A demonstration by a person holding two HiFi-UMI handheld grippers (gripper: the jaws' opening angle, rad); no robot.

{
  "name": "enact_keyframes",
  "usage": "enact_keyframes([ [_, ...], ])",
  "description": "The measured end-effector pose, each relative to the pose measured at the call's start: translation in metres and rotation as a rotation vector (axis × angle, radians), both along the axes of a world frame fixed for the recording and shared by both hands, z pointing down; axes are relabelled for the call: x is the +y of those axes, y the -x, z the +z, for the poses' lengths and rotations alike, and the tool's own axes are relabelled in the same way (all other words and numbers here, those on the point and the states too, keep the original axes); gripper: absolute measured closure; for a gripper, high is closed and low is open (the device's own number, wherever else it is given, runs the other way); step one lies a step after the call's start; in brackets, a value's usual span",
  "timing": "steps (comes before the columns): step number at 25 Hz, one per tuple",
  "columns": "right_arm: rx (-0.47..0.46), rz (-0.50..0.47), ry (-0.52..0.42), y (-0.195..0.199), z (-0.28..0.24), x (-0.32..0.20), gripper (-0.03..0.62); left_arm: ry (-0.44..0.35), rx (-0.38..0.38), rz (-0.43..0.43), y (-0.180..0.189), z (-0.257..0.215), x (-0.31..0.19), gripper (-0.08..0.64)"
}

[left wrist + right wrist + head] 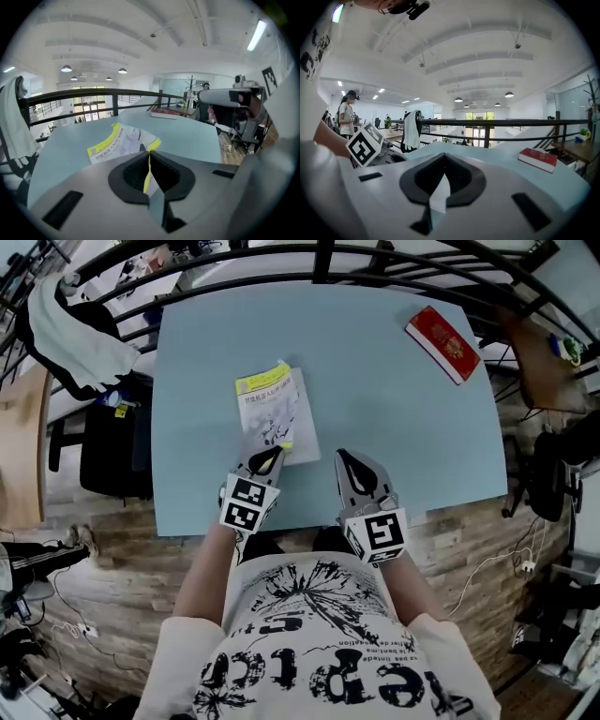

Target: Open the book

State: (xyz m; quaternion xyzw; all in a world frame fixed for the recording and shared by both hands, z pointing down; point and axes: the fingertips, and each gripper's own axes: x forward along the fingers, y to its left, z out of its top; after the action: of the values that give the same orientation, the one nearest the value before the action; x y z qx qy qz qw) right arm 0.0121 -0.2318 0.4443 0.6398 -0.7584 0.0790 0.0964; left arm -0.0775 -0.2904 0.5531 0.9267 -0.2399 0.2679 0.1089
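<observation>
A thin book with a white and yellow cover lies on the light blue table, left of centre. My left gripper is at its near right corner, shut on the cover's yellow edge. In the left gripper view the cover rises toward the left gripper, lifted off the table at that corner. My right gripper hovers to the right of the book, over the table's front part. In the right gripper view the right gripper has its jaws shut with nothing between them.
A red book lies at the table's far right corner, also seen as the red book. A black railing runs behind the table, with a white cloth hung on it at the left. A person stands far off.
</observation>
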Motion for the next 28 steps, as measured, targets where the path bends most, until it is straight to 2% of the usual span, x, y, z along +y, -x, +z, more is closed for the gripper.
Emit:
enact_keyframes([
  [6,0.006,-0.091,-0.022,0.039,-0.007,-0.011,0.581,-0.063,0.071,-0.155,0.055,-0.030,-0.010,0.535],
  [12,0.019,-0.165,-0.021,0.080,-0.008,-0.020,0.581,-0.017,0.102,-0.329,0.122,-0.023,-0.016,0.535],
  [17,0.026,-0.202,-0.011,0.108,-0.003,-0.022,0.581,0.011,0.071,-0.448,0.173,-0.002,-0.018,0.535],
  [23,0.009,-0.201,0.028,0.131,0.016,-0.021,0.581,0.055,0.013,-0.517,0.210,0.038,-0.018,0.535],
  [28,-0.005,-0.189,0.060,0.144,0.035,-0.020,0.581,0.138,-0.011,-0.566,0.227,0.074,-0.020,0.535],
])
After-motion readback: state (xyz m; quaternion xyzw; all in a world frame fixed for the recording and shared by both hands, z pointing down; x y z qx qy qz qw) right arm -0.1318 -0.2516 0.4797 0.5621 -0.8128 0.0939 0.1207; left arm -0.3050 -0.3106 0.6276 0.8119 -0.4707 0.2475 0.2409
